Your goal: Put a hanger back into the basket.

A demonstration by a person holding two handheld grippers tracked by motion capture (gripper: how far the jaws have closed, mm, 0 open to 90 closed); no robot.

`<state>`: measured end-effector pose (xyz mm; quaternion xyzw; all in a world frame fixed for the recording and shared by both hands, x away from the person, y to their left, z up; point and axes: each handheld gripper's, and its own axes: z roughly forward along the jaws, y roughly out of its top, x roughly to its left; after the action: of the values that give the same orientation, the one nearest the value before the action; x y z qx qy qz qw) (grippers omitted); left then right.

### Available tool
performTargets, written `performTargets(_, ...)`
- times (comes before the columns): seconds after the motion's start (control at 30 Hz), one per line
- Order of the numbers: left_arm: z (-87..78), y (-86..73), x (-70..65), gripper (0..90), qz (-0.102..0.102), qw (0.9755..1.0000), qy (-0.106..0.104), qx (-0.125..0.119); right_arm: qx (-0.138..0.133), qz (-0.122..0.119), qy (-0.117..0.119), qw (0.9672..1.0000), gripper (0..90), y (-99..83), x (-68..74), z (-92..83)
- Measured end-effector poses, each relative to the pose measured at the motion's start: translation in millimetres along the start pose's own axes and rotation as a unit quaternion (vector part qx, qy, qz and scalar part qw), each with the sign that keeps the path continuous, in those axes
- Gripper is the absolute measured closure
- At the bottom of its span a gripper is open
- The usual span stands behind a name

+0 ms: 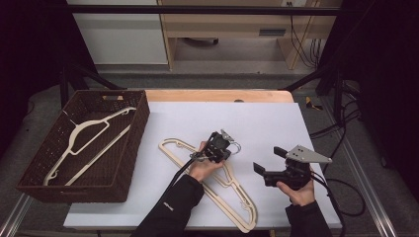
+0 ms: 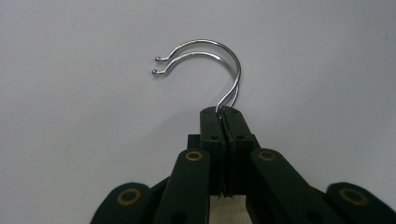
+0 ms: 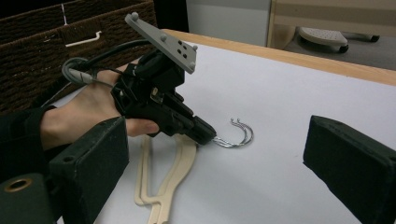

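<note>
Two cream hangers (image 1: 217, 185), flat and smooth like wood or plastic, lie stacked on the white, matte surface (image 1: 276, 128), their arms spreading toward the near edge. Their thin chrome hooks (image 2: 210, 60) curve side by side, shiny, each ending in a small bead. The left hand-held gripper (image 1: 228, 143), black and blocky with a grey plate on top, has its jaws pressed together on the two hook stems just where the wire meets the neck; the curled ends stick out beyond the jaw tips, over the bare sheet. The right hand-held gripper (image 1: 267, 160) sits off to the right of the hangers, well apart from them, its jaws spread wide with nothing between them, its black rubbery pads (image 3: 348, 158) facing the hooks. At the left edge of the surface stands a dark brown woven basket (image 1: 133, 143) holding another pale hanger (image 1: 81, 136), which leans slantwise inside it.
</note>
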<state>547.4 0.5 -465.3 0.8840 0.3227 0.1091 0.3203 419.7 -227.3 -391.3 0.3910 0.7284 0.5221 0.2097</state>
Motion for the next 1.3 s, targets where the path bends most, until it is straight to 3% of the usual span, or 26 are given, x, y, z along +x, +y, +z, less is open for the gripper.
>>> performTargets(0.23, -9.4, -0.9, -3.1, 88.5, -0.010, 0.9995, 0.012, -0.027, 0.001, 0.001, 0.001, 1.0000, 7.5, -0.7, 0.4, 0.9)
performTargets(0.6, -54.8, -4.4, -10.8, 88.6, 0.009, 0.9965, 0.013, -0.083, 0.014, 0.012, 0.020, 0.9996, 13.1, -4.6, 3.8, 11.1)
performTargets(0.73, -71.7, -6.3, -15.6, 88.6, 0.019, 0.9942, 0.015, -0.104, 0.018, 0.033, 0.033, 0.9988, 14.9, -5.8, 6.2, 18.3)
performTargets(1.07, -101.0, -14.4, -20.8, 88.6, 0.025, 0.9900, 0.011, -0.138, 0.047, 0.030, 0.059, 0.9967, 19.9, -5.1, 26.3, 44.2)
performTargets(1.3, -114.1, -23.3, -18.3, 88.6, 0.020, 0.9882, 0.008, -0.152, 0.073, 0.032, 0.066, 0.9946, 30.8, -5.2, 39.8, 66.1)
